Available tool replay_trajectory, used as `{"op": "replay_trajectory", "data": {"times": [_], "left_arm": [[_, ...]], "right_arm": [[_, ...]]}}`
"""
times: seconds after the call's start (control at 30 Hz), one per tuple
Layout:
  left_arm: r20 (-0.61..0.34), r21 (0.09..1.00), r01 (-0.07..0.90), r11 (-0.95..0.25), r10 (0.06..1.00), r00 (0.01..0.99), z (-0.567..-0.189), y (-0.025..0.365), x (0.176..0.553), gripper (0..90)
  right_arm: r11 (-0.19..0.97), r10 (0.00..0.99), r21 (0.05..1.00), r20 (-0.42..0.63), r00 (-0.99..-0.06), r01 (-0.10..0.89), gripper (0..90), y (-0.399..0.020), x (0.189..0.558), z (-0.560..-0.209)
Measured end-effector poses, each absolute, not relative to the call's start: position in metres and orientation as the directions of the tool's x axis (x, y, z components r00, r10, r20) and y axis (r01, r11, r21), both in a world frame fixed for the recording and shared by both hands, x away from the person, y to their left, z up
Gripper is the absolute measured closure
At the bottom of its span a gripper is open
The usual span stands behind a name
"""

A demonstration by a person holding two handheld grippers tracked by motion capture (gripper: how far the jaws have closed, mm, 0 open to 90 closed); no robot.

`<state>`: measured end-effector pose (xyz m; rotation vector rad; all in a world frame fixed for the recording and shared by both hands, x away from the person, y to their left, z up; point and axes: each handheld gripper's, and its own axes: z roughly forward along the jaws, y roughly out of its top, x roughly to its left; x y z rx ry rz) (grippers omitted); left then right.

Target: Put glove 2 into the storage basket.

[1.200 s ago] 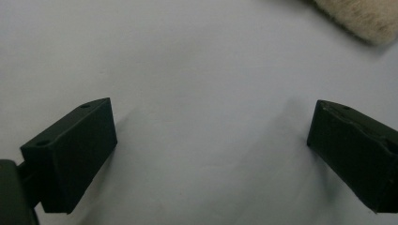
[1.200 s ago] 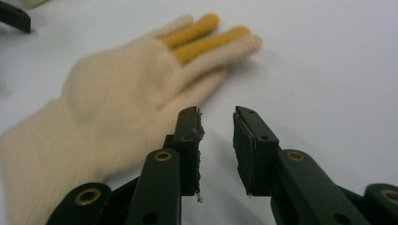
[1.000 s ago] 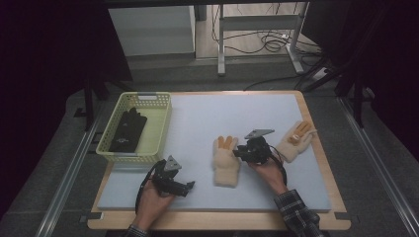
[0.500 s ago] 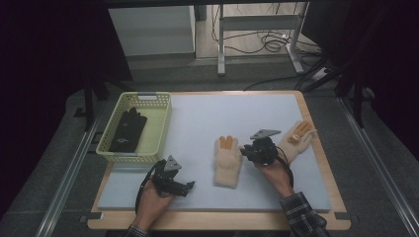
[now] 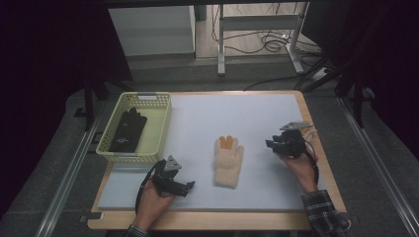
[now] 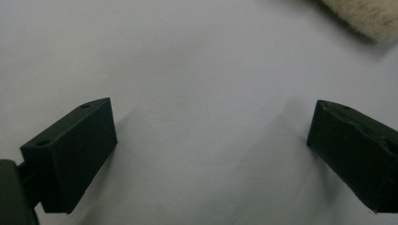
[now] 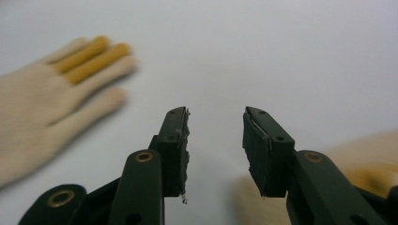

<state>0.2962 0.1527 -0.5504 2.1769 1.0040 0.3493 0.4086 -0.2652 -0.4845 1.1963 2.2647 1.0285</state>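
Note:
A cream knitted glove [image 5: 229,160] with orange fingertips lies flat in the middle of the white mat [image 5: 237,116]; the right gripper view has the glove [image 7: 42,108] at its left. A second cream glove [image 7: 371,154] shows blurred under the right jaw. My right gripper [image 5: 271,144] hovers at the mat's right side and points left. Its jaws [image 7: 216,115] have just been opening and nothing is between them. My left gripper [image 5: 190,186] rests near the front edge, wide open [image 6: 211,122] over bare mat, with the glove's cuff [image 6: 366,16] beyond it.
A yellow-green basket [image 5: 163,123] stands at the mat's left with a black glove [image 5: 128,129] inside. Wooden table edges frame the mat. Metal stand legs and cables lie on the floor beyond the far edge.
My right gripper has moved right, away from the middle glove, and now covers the right-hand glove in the high view. Its jaws stand wider apart. The left hand has stayed put.

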Motion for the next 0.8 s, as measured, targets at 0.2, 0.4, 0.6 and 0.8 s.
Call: {"op": "replay_trajectory", "data": {"times": [0.2, 0.4, 0.6, 0.8], "left_arm": [[-0.047, 0.696, 0.558, -0.451, 0.748, 0.662, -0.550, 0.153, 0.296, 1.7], [-0.047, 0.697, 0.558, -0.451, 0.748, 0.662, -0.550, 0.153, 0.296, 1.7], [-0.047, 0.696, 0.558, -0.451, 0.748, 0.662, -0.550, 0.153, 0.296, 1.7], [-0.046, 0.697, 0.557, -0.452, 0.747, 0.663, -0.550, 0.153, 0.296, 1.7]], "right_arm": [[0.309, 0.888, 0.747, -0.005, -0.459, 0.589, 56.9, -0.309, 0.423, -0.481], [0.271, 0.917, 0.742, -0.006, -0.398, 0.614, 41.9, -0.332, 0.433, -0.494], [0.305, 0.916, 0.727, -0.048, -0.397, 0.615, 40.9, -0.331, 0.439, -0.517], [0.319, 0.916, 0.728, -0.073, -0.393, 0.607, 59.8, -0.326, 0.435, -0.513]]}}
